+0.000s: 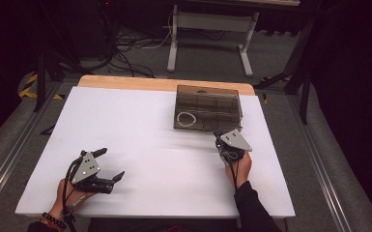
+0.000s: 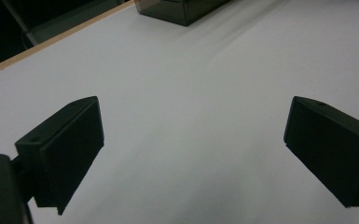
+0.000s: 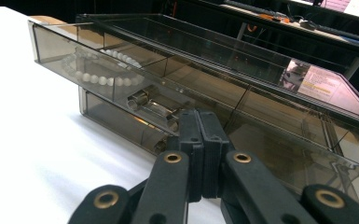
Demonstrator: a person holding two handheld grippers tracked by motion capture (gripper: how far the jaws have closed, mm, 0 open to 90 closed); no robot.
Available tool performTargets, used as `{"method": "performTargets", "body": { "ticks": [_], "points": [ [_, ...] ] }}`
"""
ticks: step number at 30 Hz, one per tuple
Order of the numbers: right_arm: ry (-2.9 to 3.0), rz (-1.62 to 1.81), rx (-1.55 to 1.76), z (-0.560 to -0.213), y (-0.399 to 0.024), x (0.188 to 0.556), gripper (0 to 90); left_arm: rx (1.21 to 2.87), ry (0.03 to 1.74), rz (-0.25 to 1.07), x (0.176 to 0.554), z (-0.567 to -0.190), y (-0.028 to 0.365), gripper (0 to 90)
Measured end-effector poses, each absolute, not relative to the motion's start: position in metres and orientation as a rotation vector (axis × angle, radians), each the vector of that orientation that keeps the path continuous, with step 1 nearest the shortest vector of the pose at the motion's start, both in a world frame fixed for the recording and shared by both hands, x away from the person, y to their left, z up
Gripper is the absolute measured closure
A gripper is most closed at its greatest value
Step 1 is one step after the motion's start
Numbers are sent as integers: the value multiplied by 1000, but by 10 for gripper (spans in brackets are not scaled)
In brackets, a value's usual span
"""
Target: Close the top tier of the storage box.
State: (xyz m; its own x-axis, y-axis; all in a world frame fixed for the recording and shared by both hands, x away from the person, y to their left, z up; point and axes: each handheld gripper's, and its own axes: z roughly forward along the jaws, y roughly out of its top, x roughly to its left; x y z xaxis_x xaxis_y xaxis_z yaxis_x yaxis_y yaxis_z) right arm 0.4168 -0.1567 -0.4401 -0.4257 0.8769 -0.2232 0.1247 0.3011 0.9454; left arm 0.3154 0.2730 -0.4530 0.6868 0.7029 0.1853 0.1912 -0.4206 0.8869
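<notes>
Near left: left gripper [image 1: 110, 164] rests low over the white table [image 1: 140, 145], jaws spread wide with only bare table between them. Near right, slightly farther: right gripper [image 1: 218, 137] has its pads pressed flat together, nothing held, tips right at the front of the smoky clear drawer box [image 1: 207, 107]. The box sits far right on the table; its upper drawer [image 3: 98, 70] stands pulled out, with a white bead bracelet [image 3: 103, 70] inside at its left end.
</notes>
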Motion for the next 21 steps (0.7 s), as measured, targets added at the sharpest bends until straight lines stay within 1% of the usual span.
{"method": "performTargets", "body": {
  "ticks": [21],
  "points": [
    [1738,1199,930,-437,-154,426,900,1962,692,686,315,-453,273,57]
  ]
}}
